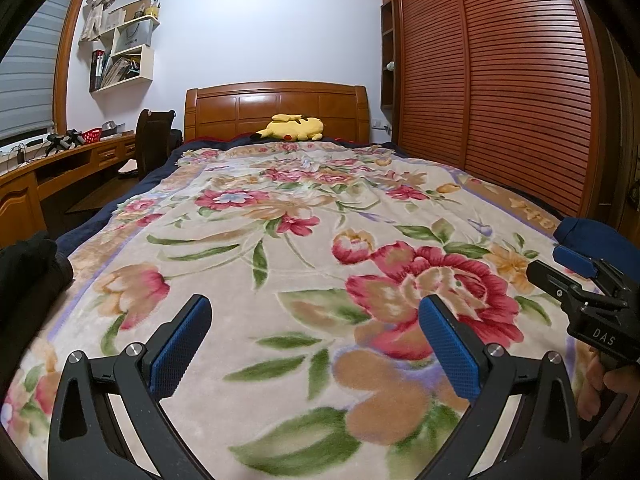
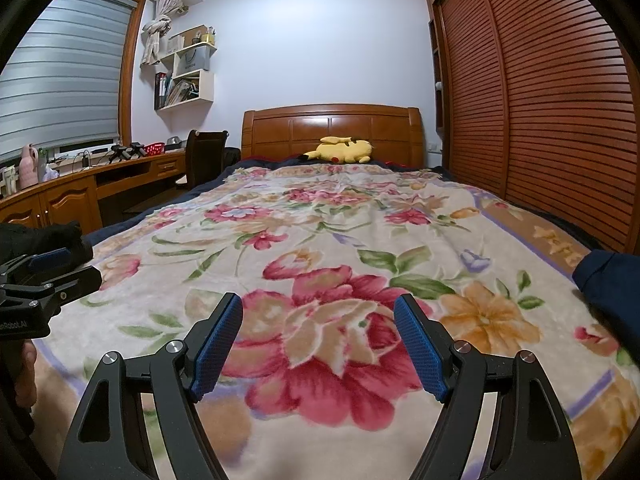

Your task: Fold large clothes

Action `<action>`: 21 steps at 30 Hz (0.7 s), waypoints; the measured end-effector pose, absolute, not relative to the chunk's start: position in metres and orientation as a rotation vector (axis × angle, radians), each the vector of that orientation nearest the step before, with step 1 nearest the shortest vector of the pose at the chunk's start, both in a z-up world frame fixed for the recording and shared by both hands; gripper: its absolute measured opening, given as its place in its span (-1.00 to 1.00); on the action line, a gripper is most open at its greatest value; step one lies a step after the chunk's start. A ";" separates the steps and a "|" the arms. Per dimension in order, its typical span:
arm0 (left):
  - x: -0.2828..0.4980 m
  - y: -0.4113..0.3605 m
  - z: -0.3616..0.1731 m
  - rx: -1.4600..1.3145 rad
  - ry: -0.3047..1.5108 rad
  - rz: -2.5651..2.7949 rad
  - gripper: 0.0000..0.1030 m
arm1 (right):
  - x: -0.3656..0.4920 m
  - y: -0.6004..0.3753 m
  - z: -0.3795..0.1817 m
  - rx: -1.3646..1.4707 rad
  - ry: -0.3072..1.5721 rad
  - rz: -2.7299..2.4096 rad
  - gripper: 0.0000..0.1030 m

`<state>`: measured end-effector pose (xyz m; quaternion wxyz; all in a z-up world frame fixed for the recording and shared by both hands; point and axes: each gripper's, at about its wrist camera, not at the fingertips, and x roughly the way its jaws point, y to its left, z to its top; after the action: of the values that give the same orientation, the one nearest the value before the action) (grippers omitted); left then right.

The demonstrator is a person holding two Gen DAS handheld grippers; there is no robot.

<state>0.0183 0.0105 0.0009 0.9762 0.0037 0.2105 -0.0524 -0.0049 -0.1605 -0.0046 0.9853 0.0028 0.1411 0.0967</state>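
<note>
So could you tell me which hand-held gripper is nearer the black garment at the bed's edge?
Left hand-held gripper: black garment just beside it; right hand-held gripper sits farther across.

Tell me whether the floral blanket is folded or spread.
Spread: the blanket lies flat over the bed, reaching from near the grippers up to the yellow plush.

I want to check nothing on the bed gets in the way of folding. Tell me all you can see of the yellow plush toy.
The yellow plush toy lies on its side at the head of the bed, against the wooden headboard. It looks soft, with black-tipped ears, a red cheek spot and a tail pointing left. It rests on dark bedding just beyond the floral blanket, far from both claws.
</note>
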 end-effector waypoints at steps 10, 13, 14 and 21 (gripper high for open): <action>0.018 0.012 0.002 0.007 0.421 -0.104 1.00 | -0.004 -0.161 -0.005 0.006 0.283 0.196 0.55; 0.018 0.012 0.002 0.006 0.421 -0.104 1.00 | -0.004 -0.161 -0.005 0.005 0.283 0.195 0.55; 0.018 0.013 0.002 0.006 0.421 -0.104 1.00 | -0.004 -0.161 -0.005 0.005 0.283 0.195 0.55; 0.017 0.014 0.003 0.005 0.419 -0.103 1.00 | -0.003 -0.161 -0.005 0.005 0.283 0.196 0.55</action>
<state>0.0172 0.0139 0.0034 0.9768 0.0025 0.2079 -0.0512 -0.0034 -0.1614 -0.0055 0.9852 0.0025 0.1406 0.0977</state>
